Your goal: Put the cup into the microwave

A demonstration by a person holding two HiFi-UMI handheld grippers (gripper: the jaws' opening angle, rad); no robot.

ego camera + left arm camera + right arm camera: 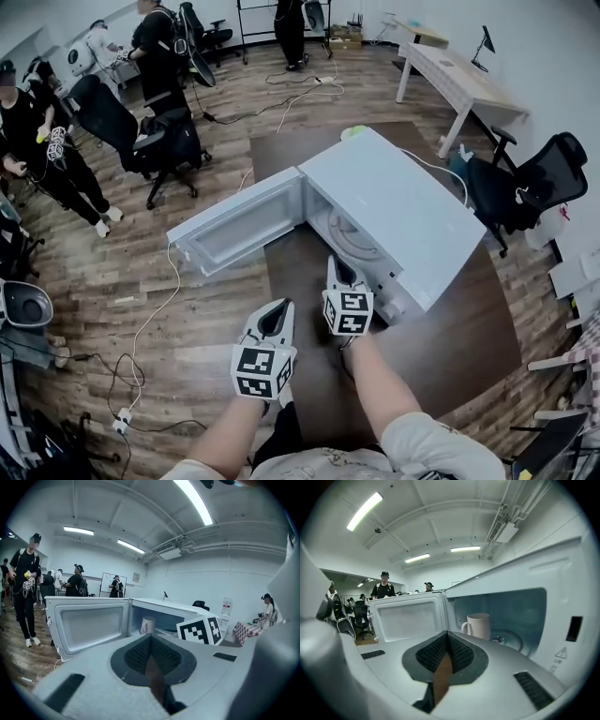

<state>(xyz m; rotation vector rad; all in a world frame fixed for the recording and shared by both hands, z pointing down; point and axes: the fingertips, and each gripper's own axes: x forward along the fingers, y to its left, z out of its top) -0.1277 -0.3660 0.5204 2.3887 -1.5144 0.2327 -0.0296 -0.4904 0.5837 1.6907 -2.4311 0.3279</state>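
Both hand-held grippers (left (pixel 150 637), right (pixel 447 633)) are closed, empty.

The microwave (pixel 394 202) is smooth, slightly glossy white; the cup (pixel 479 626) is matt off-white. The table (pixel 450 347) is smooth dark wood. The right tool (pixel 447 637) is matt grey plastic with black ribbed pads (pixel 461 652).

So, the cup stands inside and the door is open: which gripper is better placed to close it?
Left, I think. The left gripper, shut and empty, is on the side where the microwave door stands open; the right gripper is before the opening, in the door's path.
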